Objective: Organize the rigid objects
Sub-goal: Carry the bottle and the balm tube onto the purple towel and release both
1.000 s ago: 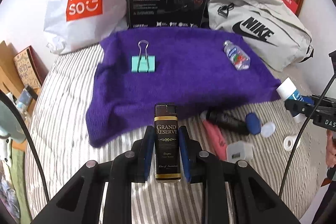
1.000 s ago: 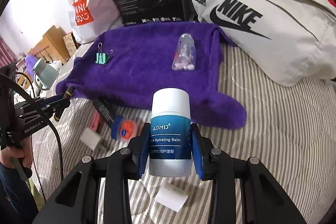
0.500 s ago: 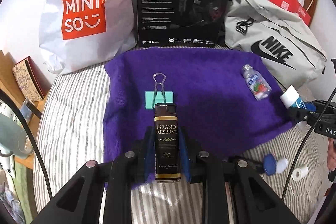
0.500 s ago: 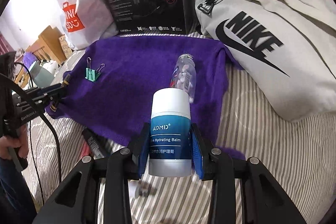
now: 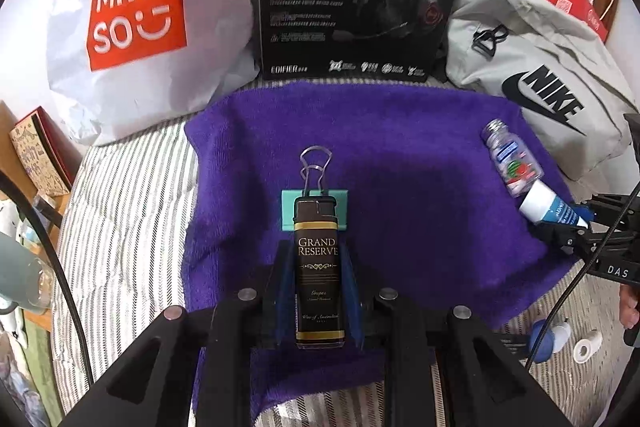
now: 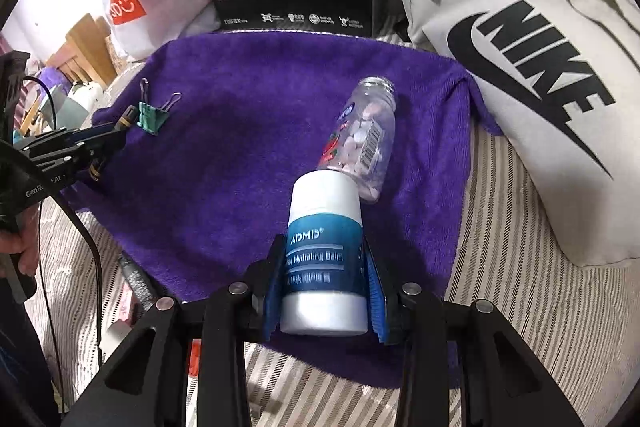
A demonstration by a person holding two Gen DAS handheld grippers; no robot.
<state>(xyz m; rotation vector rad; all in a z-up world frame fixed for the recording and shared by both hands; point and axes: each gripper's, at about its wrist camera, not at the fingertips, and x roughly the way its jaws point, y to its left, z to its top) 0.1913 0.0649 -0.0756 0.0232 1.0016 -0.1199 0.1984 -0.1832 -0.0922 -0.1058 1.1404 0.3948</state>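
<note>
Over the purple towel point(image 5: 400, 155), lighter point(image 5: 319, 267) and balm tube point(image 6: 324, 259), each gripper-clamped

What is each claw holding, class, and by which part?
Left claw: the black lighter, gripped by its lower body sides. Right claw: the balm tube, gripped around its blue-labelled middle.

Both wrist views close above purple towel point(image 5: 400, 155), facing wall; share towel, opposite sides

Black lighter point(image 5: 319, 269) and blue-white balm tube point(image 6: 324, 259) held over purple towel point(image 5: 400, 155); teal binder clip point(image 5: 314, 203) and clear pill bottle point(image 6: 366, 139) lying on it.
</note>
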